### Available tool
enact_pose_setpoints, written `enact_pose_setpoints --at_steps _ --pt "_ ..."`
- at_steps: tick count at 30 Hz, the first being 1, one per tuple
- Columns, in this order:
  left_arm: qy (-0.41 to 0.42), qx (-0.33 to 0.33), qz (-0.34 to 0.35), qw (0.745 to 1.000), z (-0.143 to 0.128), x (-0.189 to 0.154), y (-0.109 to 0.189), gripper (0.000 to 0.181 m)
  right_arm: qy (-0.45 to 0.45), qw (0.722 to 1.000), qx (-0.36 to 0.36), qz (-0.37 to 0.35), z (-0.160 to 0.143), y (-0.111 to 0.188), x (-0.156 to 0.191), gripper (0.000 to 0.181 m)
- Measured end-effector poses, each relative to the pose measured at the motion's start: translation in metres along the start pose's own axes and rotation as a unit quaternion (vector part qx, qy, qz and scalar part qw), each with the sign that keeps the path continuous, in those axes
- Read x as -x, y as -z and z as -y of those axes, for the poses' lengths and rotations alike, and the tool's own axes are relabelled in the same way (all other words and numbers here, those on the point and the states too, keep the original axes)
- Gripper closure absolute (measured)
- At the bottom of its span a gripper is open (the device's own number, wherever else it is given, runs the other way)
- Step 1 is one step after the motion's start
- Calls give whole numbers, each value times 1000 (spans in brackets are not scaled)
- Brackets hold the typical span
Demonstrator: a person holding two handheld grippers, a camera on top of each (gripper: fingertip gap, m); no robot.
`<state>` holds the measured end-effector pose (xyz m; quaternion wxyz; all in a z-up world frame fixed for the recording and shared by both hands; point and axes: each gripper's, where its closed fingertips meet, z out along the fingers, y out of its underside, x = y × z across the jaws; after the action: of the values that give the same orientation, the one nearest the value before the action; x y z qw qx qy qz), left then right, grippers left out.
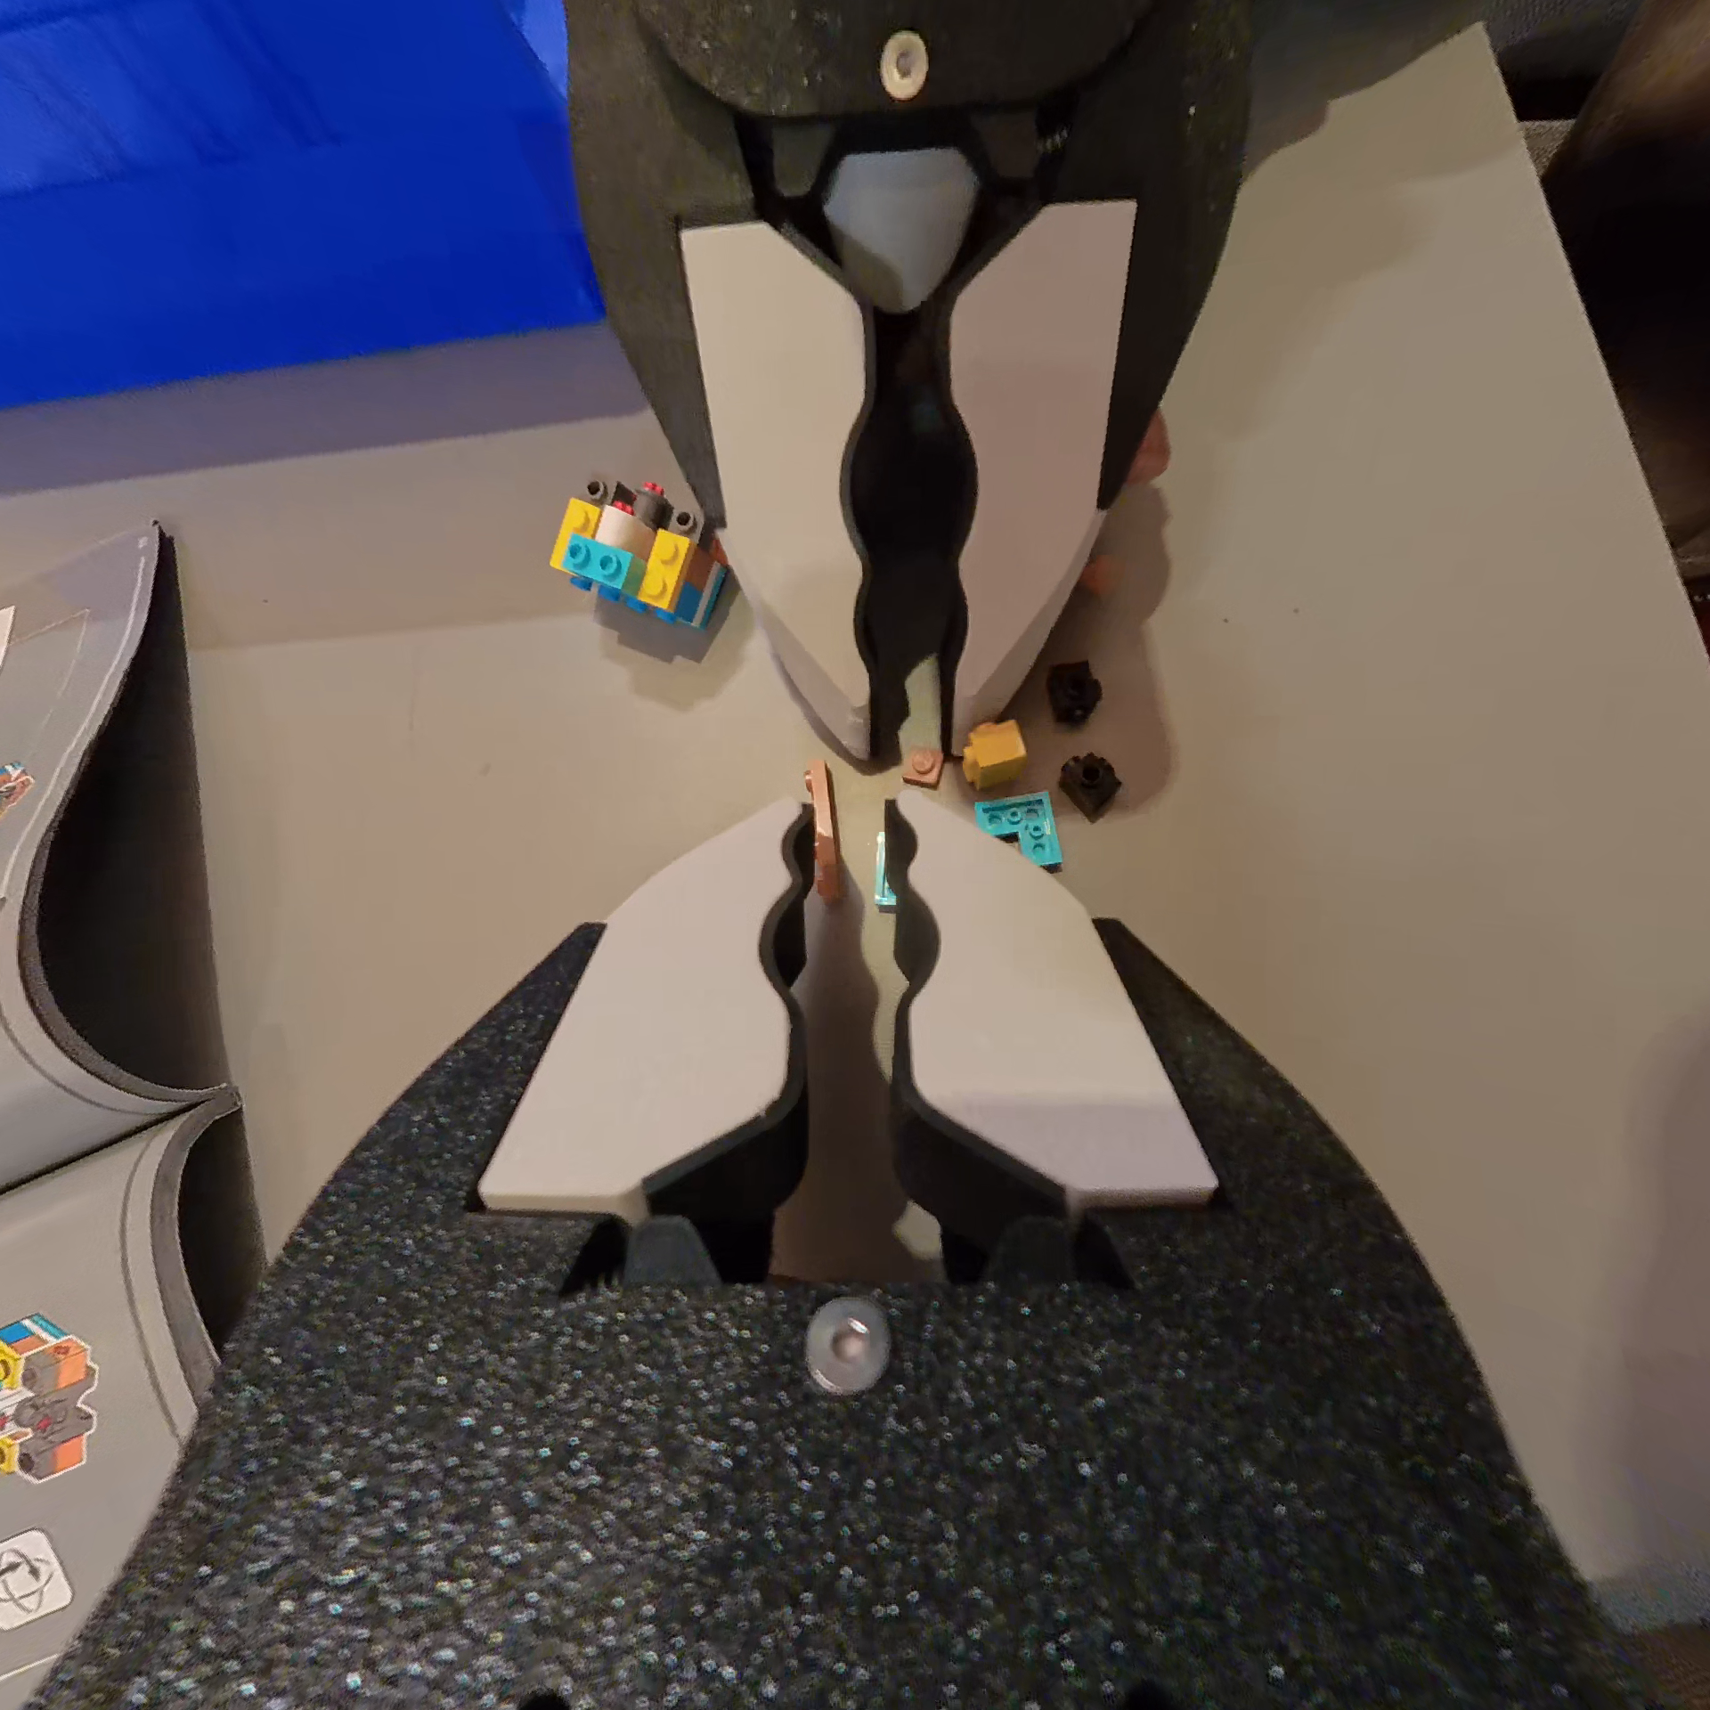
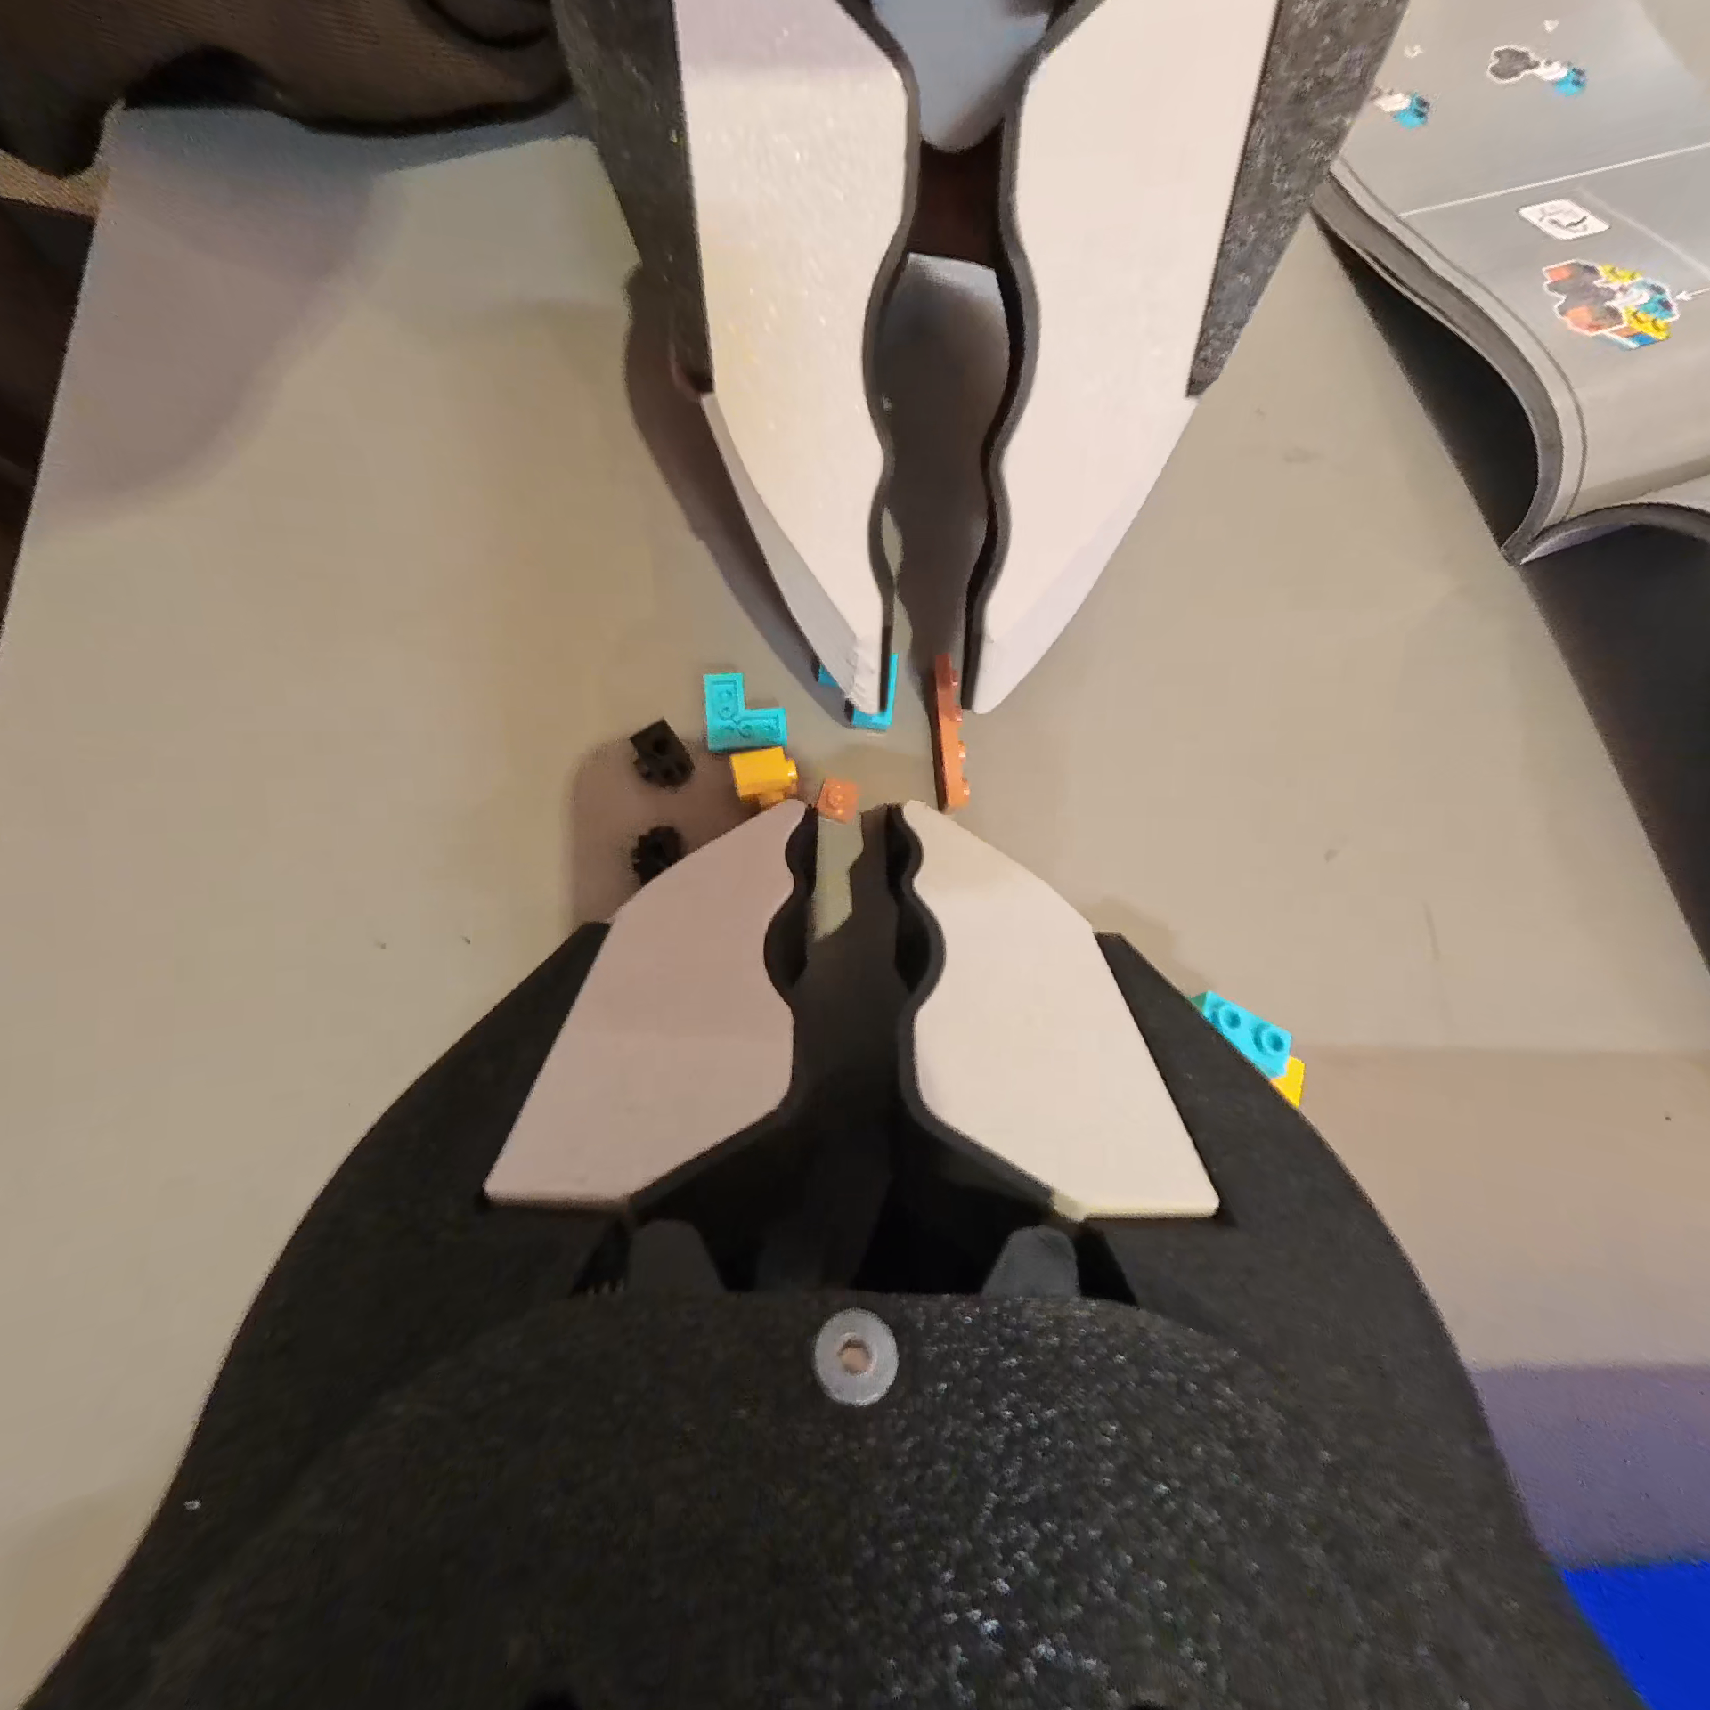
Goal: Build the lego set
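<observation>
Meanwhile, the left claw stands narrowly parted, brown plate against one finger; right claw narrowly parted, holding nothing.

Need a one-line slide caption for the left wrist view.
Two hand-held grippers meet tip to tip: left with a brown plate against one finger, right facing it, loose bricks alongside.

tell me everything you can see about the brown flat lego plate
The brown plate is a thin, flat plastic piece with studs along one face. It stands on edge against the inner pad of one finger of the left tool, jutting past the tip above the table. A thin turquoise piece sits at the opposite finger.
</observation>
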<state>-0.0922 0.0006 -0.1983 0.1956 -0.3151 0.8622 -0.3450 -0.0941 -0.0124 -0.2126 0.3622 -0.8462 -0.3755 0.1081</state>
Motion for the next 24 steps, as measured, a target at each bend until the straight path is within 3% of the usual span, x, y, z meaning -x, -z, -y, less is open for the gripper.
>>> enact_pose_setpoints --at_steps 16,24 --pt "0 -8 1 1000 3 0 2 168 -21 999 6 -26 2 0 -2 171" --pt "-46 -72 40 996 25 5 11 168 -128 984 -125 2 22 27 -13 171"
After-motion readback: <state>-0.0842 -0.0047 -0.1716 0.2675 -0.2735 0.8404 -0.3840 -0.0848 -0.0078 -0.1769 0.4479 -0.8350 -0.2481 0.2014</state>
